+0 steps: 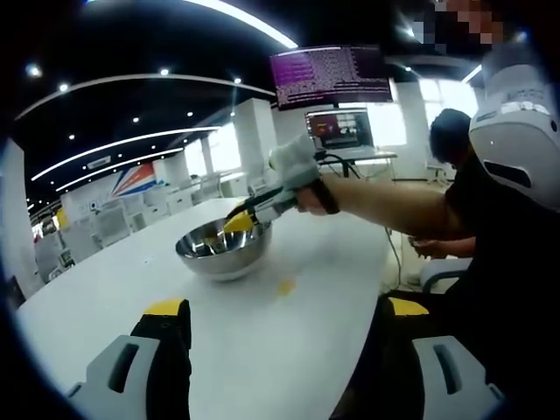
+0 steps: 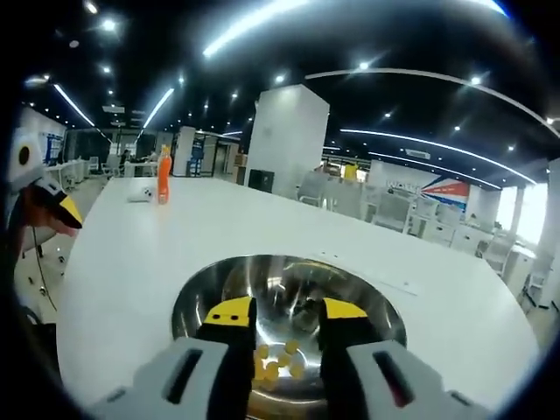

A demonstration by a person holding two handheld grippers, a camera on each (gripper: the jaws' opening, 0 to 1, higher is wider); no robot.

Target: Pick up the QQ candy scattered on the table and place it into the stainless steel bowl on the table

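Observation:
The stainless steel bowl [image 1: 223,249] stands on the white table [image 1: 262,350]. One yellow QQ candy [image 1: 285,287] lies on the table just right of the bowl. My left gripper [image 1: 287,308] hovers over the near table, jaws wide apart and empty. A person's hand holds my right gripper [image 1: 243,219] over the bowl's rim. In the right gripper view, the right gripper [image 2: 287,311] points down into the bowl [image 2: 210,302], jaws slightly apart with nothing between them. Several yellow candies [image 2: 276,359] lie on the bowl's bottom. The left gripper [image 2: 48,206] shows at the left edge.
An orange bottle [image 2: 163,179] and a small white object [image 2: 140,194] stand at the table's far end. A monitor [image 1: 332,79] and a laptop [image 1: 339,129] are behind the table. The person's arm [image 1: 394,210] reaches across from the right.

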